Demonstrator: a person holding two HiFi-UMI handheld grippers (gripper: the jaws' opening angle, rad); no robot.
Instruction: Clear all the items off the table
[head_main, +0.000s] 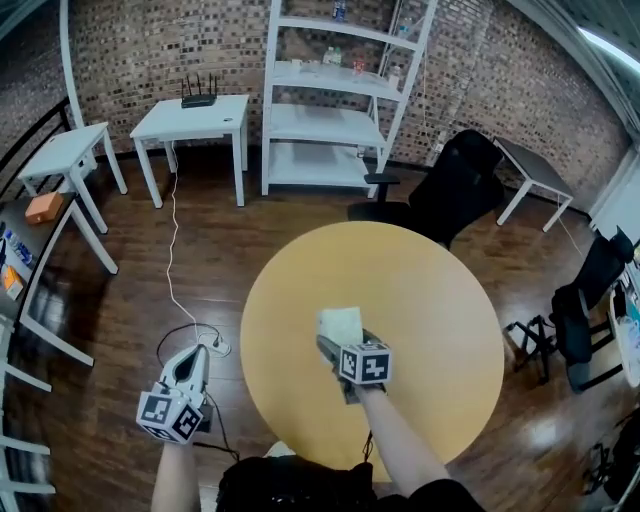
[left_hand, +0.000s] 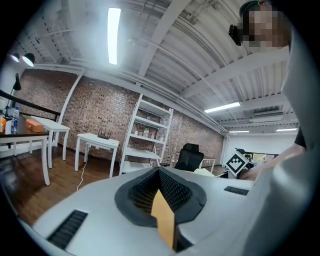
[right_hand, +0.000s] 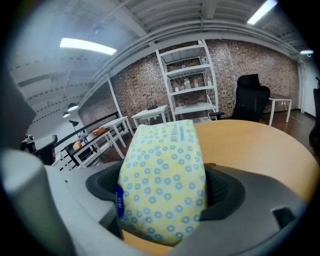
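A soft tissue pack (head_main: 340, 324), pale yellow with blue dots, is held over the near part of the round yellow table (head_main: 440, 300). My right gripper (head_main: 338, 342) is shut on it. In the right gripper view the pack (right_hand: 162, 175) fills the space between the dark pads and sticks out past them, with the tabletop (right_hand: 260, 145) behind it. I see nothing else lying on the table. My left gripper (head_main: 197, 354) hangs off the table's left side, above the wooden floor. Its jaws (left_hand: 160, 176) are shut with nothing in them.
A black office chair (head_main: 452, 185) stands at the table's far edge and another dark chair (head_main: 585, 300) at the right. White shelving (head_main: 330, 100) and small white tables (head_main: 195, 120) line the brick wall. A white cable (head_main: 172, 260) runs across the floor to a plug (head_main: 216, 348) by my left gripper.
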